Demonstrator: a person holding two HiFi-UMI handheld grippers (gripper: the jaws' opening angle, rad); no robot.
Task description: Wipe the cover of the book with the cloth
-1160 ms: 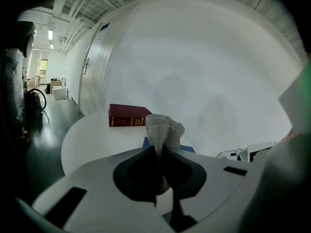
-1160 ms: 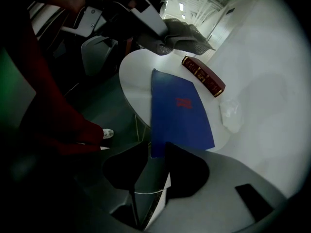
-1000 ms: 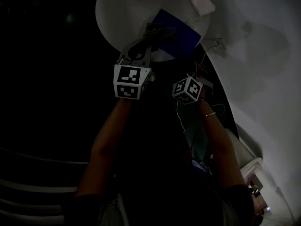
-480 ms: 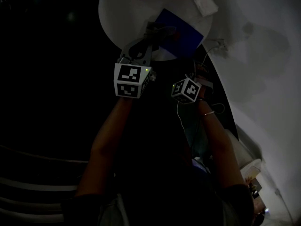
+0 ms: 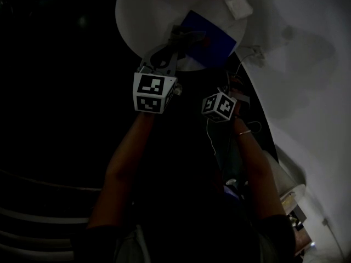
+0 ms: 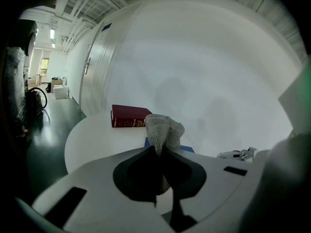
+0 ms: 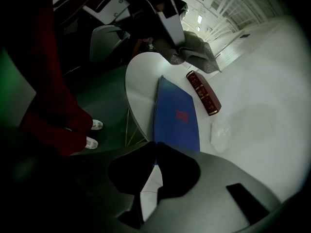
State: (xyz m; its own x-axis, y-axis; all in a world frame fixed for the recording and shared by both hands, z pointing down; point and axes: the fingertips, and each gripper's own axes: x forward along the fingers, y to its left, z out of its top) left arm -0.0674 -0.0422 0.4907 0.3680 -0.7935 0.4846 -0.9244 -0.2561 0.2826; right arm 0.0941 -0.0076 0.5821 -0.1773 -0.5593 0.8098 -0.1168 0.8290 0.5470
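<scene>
Two grippers are both closed: the left gripper [image 6: 159, 152] pinches the grey cloth [image 6: 164, 130], bunched just ahead of its jaws, and the right gripper [image 7: 155, 147] seems to nip the near edge of the blue book [image 7: 177, 113], which lies flat on the round table [image 7: 138, 86] just beyond. To wipe well, the cloth should probably come down flat on the cover and stroke away along it while the right one steadies the book. Room is tight near the rim; farther off, a red book [image 7: 204, 92] and a white wad [image 7: 219, 132] lie beside the cover.

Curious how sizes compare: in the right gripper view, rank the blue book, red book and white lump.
1. Flat blue book, clearly largest.
2. Dark red hardback book and white crumpled lump look about alike, so I won't rank them.
</scene>
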